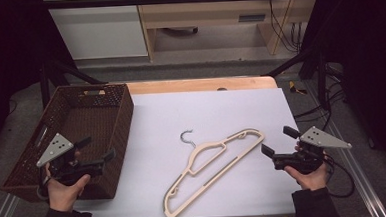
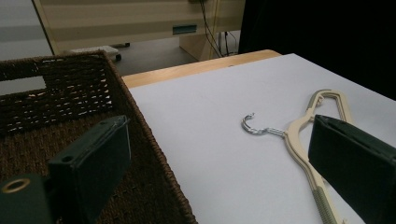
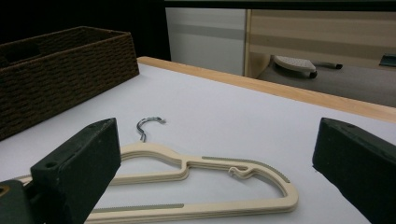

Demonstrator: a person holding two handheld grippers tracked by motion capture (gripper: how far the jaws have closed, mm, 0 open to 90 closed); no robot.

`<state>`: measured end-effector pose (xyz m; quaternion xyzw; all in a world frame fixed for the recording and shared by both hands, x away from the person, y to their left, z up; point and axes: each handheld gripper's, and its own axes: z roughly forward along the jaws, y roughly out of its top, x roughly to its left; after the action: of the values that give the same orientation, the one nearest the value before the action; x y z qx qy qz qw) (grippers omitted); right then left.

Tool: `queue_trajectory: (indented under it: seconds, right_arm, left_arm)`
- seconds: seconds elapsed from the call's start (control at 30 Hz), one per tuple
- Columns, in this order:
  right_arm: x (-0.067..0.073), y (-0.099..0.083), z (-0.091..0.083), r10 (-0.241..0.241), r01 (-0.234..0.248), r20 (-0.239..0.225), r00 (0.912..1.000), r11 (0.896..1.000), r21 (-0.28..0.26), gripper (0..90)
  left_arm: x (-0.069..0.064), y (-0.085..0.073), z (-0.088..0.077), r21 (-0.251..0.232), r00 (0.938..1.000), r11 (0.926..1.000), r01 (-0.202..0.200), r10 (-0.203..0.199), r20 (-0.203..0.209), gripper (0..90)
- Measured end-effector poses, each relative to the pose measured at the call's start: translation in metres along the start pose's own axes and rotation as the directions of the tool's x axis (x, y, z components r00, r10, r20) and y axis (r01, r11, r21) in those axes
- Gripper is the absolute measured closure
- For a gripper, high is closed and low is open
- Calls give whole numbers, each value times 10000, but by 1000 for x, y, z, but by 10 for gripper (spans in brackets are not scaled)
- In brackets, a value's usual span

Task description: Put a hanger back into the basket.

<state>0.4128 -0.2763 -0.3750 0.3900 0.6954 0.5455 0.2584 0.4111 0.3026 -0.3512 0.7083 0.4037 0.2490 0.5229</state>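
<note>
**Hangers lay flat between two released tools**

Hangers, cream-coloured plastic ones stacked together (image 1: pixel 215 168) with a curved silver metal hook (image 1: pixel 186 137), lay flat on the white sheet covering the worktop (image 1: pixel 221 112), roughly at its middle and slanting from the near edge up toward the far right. In the right gripper view the stack showed several layers lying one upon another, the hook pointing toward the dark brown woven rectangular basket (image 1: pixel 112 123). That basket stood at the left end of the worktop, apart from the hangers.

The left tool (image 1: pixel 99 149) hovered over the basket's near right corner, held in the person's left hand (image 1: pixel 65 188); its jaws stood apart with nothing between them. The right tool (image 1: pixel 280 141) was held near the right edge of the sheet, just beside the hangers' far shoulder without touching it, its jaws likewise spread and empty. A strip of light wood showed along the worktop's far edge.
</note>
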Motion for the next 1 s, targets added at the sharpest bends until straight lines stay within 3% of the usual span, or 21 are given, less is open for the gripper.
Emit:
queue_trajectory:
  seconds: [0.4, 0.57, 0.83, 1.0]
  right_arm:
    - [4, 0, 5, -94, 95, -64, 9999, 9998, 189, 13]
    - [7, 0, 6, -127, 131, -146, 9998, 9996, 240, 14]
    - [10, -1, 11, -199, 207, -191, 9996, 9988, 449, 14]
    - [11, -2, 13, -204, 217, -241, 9995, 9982, 554, 16]
  left_arm:
    - [-17, -1, 16, 390, 9995, 9991, -180, 169, 268, 63]
    - [-32, -2, 27, 711, 9977, 9967, -390, 348, 586, 71]
    - [-59, -11, 52, 1570, 9900, 9839, -853, 659, 1248, 93]
    - [-75, -20, 69, 2355, 9805, 9630, -1313, 911, 1738, 117]
